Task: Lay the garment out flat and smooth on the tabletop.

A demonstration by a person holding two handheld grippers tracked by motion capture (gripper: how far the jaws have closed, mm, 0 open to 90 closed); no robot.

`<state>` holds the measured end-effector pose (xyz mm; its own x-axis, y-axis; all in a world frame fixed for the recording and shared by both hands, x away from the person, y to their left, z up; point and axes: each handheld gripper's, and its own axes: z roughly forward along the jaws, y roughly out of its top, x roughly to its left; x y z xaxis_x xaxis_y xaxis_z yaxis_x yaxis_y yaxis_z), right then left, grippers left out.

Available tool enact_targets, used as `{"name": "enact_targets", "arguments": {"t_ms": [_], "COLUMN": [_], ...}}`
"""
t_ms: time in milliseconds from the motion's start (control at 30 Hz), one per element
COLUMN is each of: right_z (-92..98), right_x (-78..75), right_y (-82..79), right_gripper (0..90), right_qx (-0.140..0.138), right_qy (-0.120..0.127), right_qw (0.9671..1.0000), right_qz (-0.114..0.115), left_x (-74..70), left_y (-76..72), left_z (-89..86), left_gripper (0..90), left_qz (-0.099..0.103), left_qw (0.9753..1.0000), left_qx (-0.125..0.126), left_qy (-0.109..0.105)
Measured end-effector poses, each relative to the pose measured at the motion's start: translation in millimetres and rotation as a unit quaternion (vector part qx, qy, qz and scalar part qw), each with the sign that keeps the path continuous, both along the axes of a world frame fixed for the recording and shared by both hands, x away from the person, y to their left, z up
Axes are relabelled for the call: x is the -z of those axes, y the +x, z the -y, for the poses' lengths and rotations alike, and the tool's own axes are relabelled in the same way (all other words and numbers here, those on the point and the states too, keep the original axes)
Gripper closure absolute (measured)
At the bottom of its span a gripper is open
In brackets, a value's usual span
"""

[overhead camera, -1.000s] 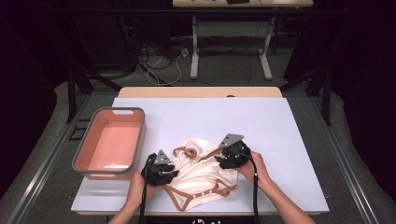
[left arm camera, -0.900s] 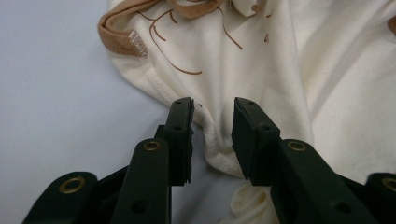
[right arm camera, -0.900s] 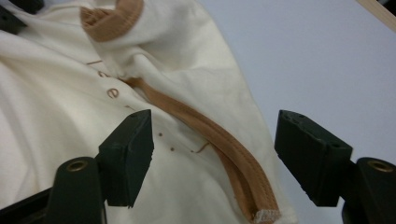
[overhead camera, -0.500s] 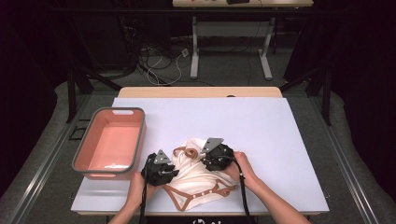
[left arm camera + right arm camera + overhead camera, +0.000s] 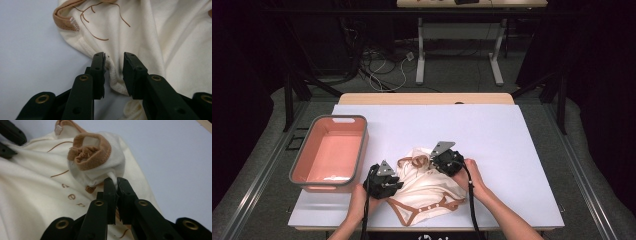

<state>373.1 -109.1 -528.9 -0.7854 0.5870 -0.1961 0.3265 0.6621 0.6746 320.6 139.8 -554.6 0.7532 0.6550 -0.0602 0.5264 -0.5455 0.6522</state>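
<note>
Two hand-held claws work on a cream garment (image 5: 427,187) with tan trim, which lies crumpled near the front edge of a white tabletop (image 5: 512,145). A person's forearms reach in from the near side, one claw in each hand.

At the garment's left edge sits the left claw (image 5: 113,72). Its jaws stand a little apart, with a thick cream hem lying in the gap between them — not clamped.

At the garment's upper right part is the right claw (image 5: 115,185). Its jaws are pressed nearly together on a pinch of cream fabric just below a sleeve cuff (image 5: 90,151) — a tan ribbed band rolled open, lifted off the rest of the cloth. Thin brown stitched lettering runs across the fabric beside it.

Left of the garment, just beyond the left claw, a pink tub (image 5: 302,162) with a grey rim rests on the tabletop, well apart from the right claw.
</note>
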Motion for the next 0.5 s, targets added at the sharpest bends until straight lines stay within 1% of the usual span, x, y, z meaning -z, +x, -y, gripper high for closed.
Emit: {"name": "enact_targets", "arguments": {"t_ms": [33, 67, 133, 200, 233, 333, 367, 467, 500], "right_z": [1.3, 1.3, 4.3, 5.2, 7.6, 10.2, 12.3, 14.4, 16.1], "right_x": [-1.4, -1.4, -3.2, -3.5, -4.7, -5.4, -4.5, -1.9, 0.6], "right_y": [1.4, 1.4, 7.0, 8.9, 13.0, 17.7, 21.4, 25.7, 30.3], "right_gripper": [86.7, 86.7, 86.7, 86.7, 86.7, 86.6, 86.6, 86.5, 86.5], "right_qx": [0.007, 0.007, 0.018, 0.022, 0.031, 0.037, 0.047, 0.054, 0.064], "right_qy": [0.002, 0.002, 0.001, 0.003, 0.006, 0.008, 0.007, 0.007, 0.009], "right_qw": [1.0, 1.0, 0.9998, 0.9997, 0.9995, 0.9993, 0.9988, 0.9985, 0.9979], "right_qz": [-0.001, -0.001, 0.002, 0.005, 0.006, 0.008, 0.01, 0.005, 0.001], "left_x": [0.0, -0.1, -0.2, -0.3, -0.3, -0.4, -0.5, -0.6, -0.7], "left_y": [0.0, -0.1, 0.0, 0.0, 0.1, 0.2, 0.2, 0.0, -0.1], "left_z": [0.0, 0.1, 0.2, 0.2, 0.2, 0.3, 0.4, 0.7, 0.8], "left_gripper": [70.6, 70.6, 70.7, 70.7, 70.7, 70.8, 70.8, 70.8, 70.8], "left_qz": [0.0, 0.001, 0.001, 0.002, 0.002, 0.002, 0.002, 0.002, 0.003], "left_qw": [1.0, 1.0, 1.0, 1.0, 1.0, 1.0, 1.0, 1.0, 1.0], "left_qx": [0.0, 0.0, 0.001, 0.002, 0.003, 0.003, 0.004, 0.003, 0.003], "left_qy": [0.0, 0.001, 0.002, 0.003, 0.003, 0.004, 0.005, 0.006, 0.007]}}
